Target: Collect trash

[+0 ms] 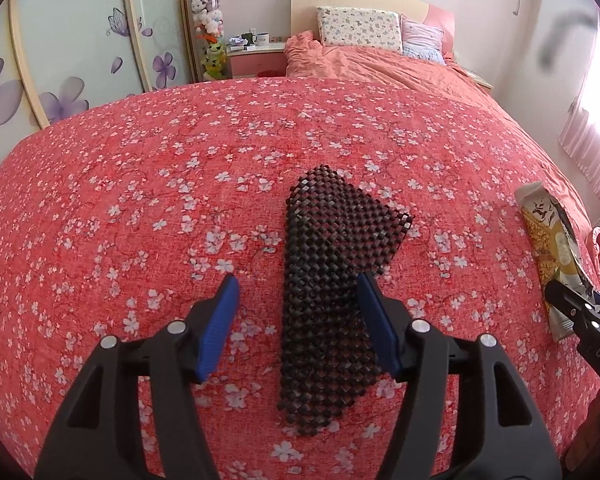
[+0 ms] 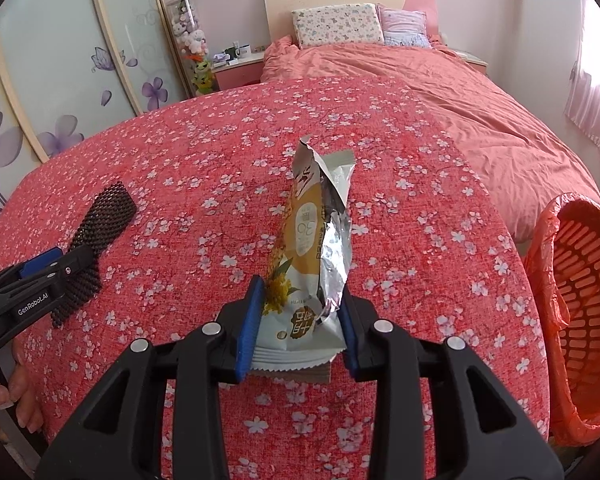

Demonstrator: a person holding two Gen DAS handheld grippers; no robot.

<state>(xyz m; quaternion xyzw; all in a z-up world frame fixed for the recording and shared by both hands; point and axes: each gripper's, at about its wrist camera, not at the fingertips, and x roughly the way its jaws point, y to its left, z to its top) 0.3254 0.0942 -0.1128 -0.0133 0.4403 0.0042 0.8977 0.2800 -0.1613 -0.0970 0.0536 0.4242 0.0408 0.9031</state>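
Observation:
A black beaded mat (image 1: 328, 240) lies flat on the red flowered cloth (image 1: 140, 220), folded over at its far end. My left gripper (image 1: 297, 280) stands open astride its near half, the blue pads (image 1: 224, 320) apart from it on the left and just over its right edge. In the right wrist view the same mat (image 2: 104, 216) and left gripper (image 2: 40, 268) show at the left. My right gripper (image 2: 302, 286) is shut on a torn yellow and silver snack wrapper (image 2: 312, 232), which juts forward from between the pads. The wrapper (image 1: 548, 240) also appears at the left view's right edge.
An orange basket (image 2: 584, 292) lined with an orange bag stands off the cloth's right edge. A person's hand (image 2: 16, 384) shows at the lower left. Behind are a pink bed (image 2: 420, 80), a bedside table (image 2: 240, 66) and floral wardrobe doors (image 2: 80, 60).

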